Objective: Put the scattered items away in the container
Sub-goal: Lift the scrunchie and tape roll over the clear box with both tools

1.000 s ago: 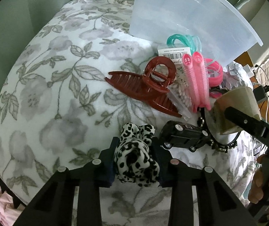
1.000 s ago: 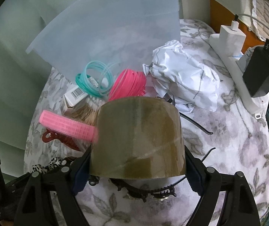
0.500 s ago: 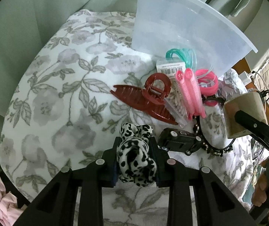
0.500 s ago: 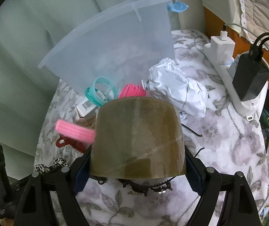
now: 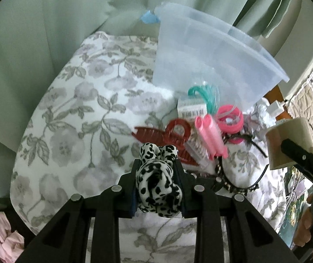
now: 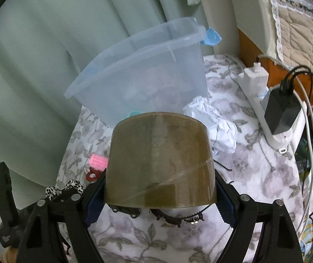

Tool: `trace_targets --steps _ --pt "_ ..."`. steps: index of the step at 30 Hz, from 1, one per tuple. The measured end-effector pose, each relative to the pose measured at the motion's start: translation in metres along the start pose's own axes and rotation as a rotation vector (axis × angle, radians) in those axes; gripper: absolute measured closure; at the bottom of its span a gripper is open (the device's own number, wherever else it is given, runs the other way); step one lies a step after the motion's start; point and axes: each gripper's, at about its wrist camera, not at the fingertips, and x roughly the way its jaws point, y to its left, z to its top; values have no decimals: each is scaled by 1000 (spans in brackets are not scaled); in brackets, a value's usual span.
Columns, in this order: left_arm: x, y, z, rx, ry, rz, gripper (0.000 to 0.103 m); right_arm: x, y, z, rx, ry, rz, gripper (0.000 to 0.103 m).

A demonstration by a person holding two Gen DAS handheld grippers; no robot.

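My left gripper (image 5: 156,171) is shut on a black-and-white spotted scrunchie (image 5: 156,182), held above the floral cloth. My right gripper (image 6: 159,188) is shut on a brown roll of packing tape (image 6: 159,160), which also shows at the right of the left wrist view as the tape roll (image 5: 288,140). The translucent plastic container (image 5: 211,63) stands at the far side, seen again as the container (image 6: 147,72). In front of it lie a dark red claw clip (image 5: 167,135), pink hair rollers (image 5: 211,138), pink bands (image 5: 231,120), teal bands (image 5: 207,96) and a black studded headband (image 5: 233,182).
Crumpled white paper (image 6: 211,120) lies right of the container. A white power strip (image 6: 264,100) with a black charger (image 6: 281,111) and cables runs along the right edge. Green curtains (image 6: 46,65) hang behind. A hand (image 5: 310,225) holds the right gripper's handle.
Both grippers have risen and pulled back with their loads. The table items look smaller and farther, and more of the container's rim and curtain has come into view.
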Motion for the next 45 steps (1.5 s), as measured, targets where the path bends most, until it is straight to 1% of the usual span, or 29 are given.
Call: trace_targets --steps 9,16,22,26,31,34,38,45 --pt "-17 -7 34 27 -70 -48 74 -20 12 18 -47 -52 -9 16" --pt "-33 -21 65 94 -136 -72 74 -39 21 39 -100 -93 -19 16" --pt "-42 -28 86 141 -170 -85 74 -53 30 56 -152 -123 -22 16" --pt "-47 -30 99 137 -174 -120 74 -57 34 66 -189 -129 -32 16" --pt "-51 -36 116 157 -195 -134 74 -61 42 76 -241 -146 -45 16" --pt "-50 -38 123 151 -199 -143 74 -57 45 82 -238 -162 -26 16" --pt "-47 -41 130 148 -197 -153 74 -47 41 95 -163 -161 21 16" --pt "-46 -46 152 135 -226 -164 74 -44 45 130 -151 -227 21 16"
